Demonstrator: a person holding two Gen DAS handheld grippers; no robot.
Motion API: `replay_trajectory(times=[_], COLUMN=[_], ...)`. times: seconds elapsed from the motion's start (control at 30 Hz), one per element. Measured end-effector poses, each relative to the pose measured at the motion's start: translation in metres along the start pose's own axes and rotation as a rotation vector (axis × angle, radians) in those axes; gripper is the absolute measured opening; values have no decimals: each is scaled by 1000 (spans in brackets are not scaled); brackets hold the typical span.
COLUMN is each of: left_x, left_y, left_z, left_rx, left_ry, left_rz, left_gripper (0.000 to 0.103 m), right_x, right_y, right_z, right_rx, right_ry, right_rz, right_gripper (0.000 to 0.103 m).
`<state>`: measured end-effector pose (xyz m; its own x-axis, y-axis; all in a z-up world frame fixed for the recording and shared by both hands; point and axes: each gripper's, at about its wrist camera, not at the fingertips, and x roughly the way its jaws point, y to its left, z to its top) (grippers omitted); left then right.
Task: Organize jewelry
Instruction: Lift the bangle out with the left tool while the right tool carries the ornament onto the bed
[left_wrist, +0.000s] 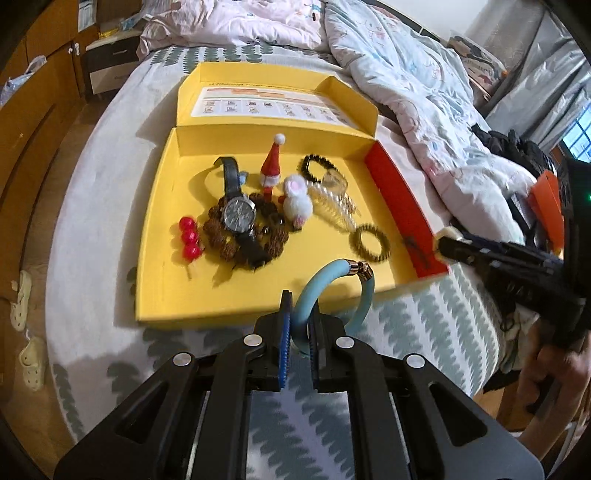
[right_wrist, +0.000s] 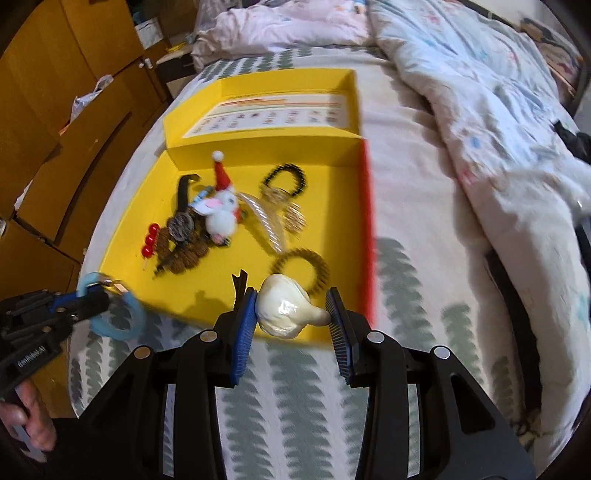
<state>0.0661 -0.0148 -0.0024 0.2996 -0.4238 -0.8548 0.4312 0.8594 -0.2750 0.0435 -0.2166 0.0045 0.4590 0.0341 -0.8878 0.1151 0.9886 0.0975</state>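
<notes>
Between the pads of the left tool (left_wrist: 299, 332), a pale blue bangle (left_wrist: 334, 295) with a metal clasp is clamped, held over the near rim of the open yellow box (left_wrist: 159, 229). Across at the box's near right corner, the right tool (right_wrist: 291, 314) holds a cream, pearly shell-like piece (right_wrist: 286, 310) between its blue pads, touching both. Inside the box lie a black-strapped watch (left_wrist: 238, 212) on a brown beaded bracelet (left_wrist: 273, 242), red beads (left_wrist: 190, 238), a small Santa hat figure (left_wrist: 271, 162), a white fluffy bunny charm (left_wrist: 297, 201), a clear hair comb (left_wrist: 332, 206), a black beaded bracelet (left_wrist: 317, 168) and a dark gold one (left_wrist: 371, 243). The box sits on a bed whose sheet (left_wrist: 424, 314) bears a grey-green leaf print, with rumpled quilts (left_wrist: 406, 74) behind. Wooden cabinets (right_wrist: 55, 110) line the left side, and pale slippers (left_wrist: 31, 358) lie on the floor.
</notes>
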Motion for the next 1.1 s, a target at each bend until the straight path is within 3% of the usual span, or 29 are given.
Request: replay_trajectory(times=[0.23, 0.53, 0.77, 1.1], left_x=[-10, 13, 36, 44], left_y=[12, 53, 64, 65], left_z=[-45, -97, -101, -95], left_rx=[10, -27, -41, -44], left_ry=[32, 131, 191, 198], left_rz=[42, 146, 177, 215], left_gripper=[8, 8, 8, 12], right_x=[-27, -3, 13, 22], right_y=[-50, -82, -95, -100], right_z=[-48, -67, -78, -82], right_rx=[69, 122, 142, 152], right_ry=[4, 103, 175, 221], right_rz=[-48, -111, -186, -254], right_gripper=[39, 39, 39, 41])
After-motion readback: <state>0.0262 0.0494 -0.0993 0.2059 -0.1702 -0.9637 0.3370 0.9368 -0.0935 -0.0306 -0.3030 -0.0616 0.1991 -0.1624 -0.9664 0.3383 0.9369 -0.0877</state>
